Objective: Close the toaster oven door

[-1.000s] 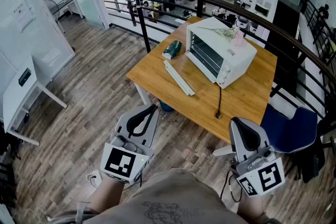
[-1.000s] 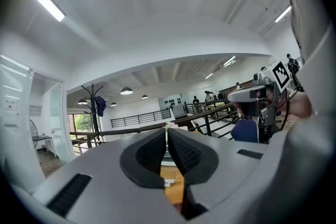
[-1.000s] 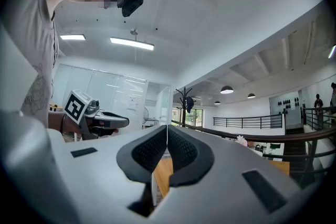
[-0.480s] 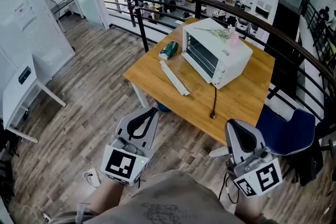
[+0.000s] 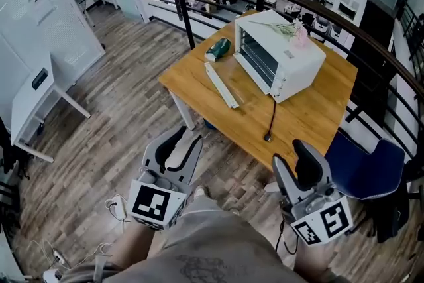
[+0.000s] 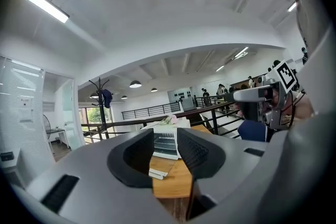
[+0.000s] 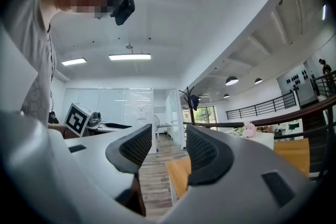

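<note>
both grippers low over the floor, short of the table, jaws opening on nothing

the left gripper [image 5: 177,148] and right gripper [image 5: 293,161] hang in front of the person above the wood floor [image 5: 126,96], well apart from the table [image 5: 318,119]; each pair of jaws is spreading, with only air between the pads. the white toaster oven [image 5: 291,66] sits on the far part of the table, its glass door [image 5: 233,76] dropped open and flat, the white handle [image 5: 221,85] along its outer edge. a green container [image 5: 217,48] lies near the door's far end. a black cord [image 5: 270,124] trails from the oven toward the near edge, and pink flowers [image 5: 296,34] rest on the oven's top.
</note>
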